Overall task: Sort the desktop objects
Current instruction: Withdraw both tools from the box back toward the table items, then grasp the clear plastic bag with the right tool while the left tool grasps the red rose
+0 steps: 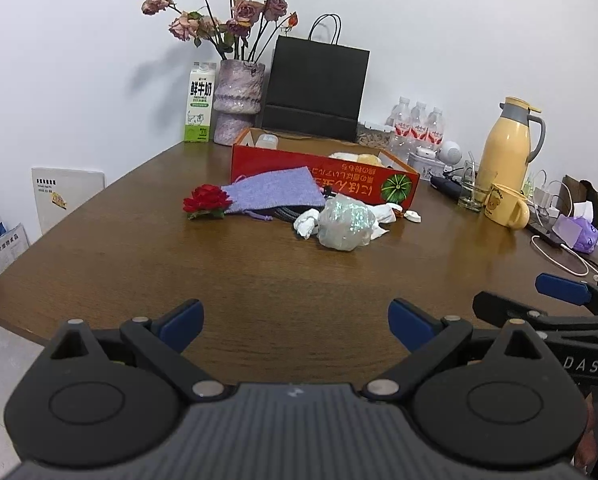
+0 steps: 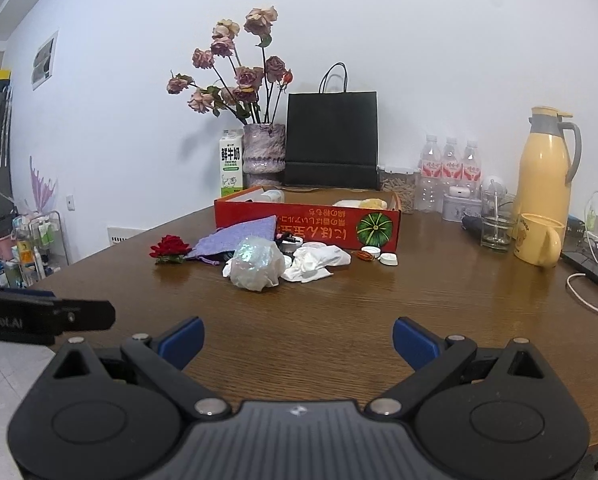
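Note:
A red cardboard box [image 1: 323, 174] [image 2: 307, 224] stands open at mid-table. In front of it lie a red fabric rose [image 1: 206, 201] [image 2: 170, 249], a purple knitted pouch [image 1: 277, 192] [image 2: 239, 238], a crumpled iridescent wrapper [image 1: 345, 222] [image 2: 257, 264], white tissue [image 1: 307, 222] [image 2: 315, 262] and white caps [image 2: 388, 259]. My left gripper [image 1: 295, 324] hovers open over the near table edge, well short of the pile. My right gripper [image 2: 298, 342] is also open, empty and equally far back.
Along the wall stand a milk carton [image 1: 199, 102], a vase of dried roses [image 1: 238, 102], a black paper bag [image 1: 315, 92] and water bottles [image 1: 417, 124]. At right are a yellow thermos [image 2: 543, 168], yellow mug [image 2: 539, 244], glass [image 2: 495, 232] and cables [image 2: 587, 288].

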Demonstrator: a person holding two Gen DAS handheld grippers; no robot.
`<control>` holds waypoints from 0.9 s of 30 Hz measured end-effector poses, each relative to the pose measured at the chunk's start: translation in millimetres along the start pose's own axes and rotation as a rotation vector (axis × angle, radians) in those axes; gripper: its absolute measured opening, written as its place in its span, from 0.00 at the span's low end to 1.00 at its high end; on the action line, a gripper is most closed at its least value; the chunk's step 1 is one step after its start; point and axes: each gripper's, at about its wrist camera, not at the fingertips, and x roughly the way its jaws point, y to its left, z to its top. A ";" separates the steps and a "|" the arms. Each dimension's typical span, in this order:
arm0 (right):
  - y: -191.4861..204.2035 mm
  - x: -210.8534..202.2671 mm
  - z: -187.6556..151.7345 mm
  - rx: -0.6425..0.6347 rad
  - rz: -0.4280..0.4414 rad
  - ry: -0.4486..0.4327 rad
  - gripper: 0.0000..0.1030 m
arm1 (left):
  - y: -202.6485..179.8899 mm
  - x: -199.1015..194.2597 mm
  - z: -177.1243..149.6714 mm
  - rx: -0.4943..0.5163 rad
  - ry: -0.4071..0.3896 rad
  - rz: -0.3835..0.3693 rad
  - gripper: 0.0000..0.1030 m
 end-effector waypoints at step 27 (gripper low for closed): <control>20.2 189.5 66.4 0.043 0.137 0.166 0.73 | 84.6 183.4 112.5 -0.088 0.046 0.118 0.78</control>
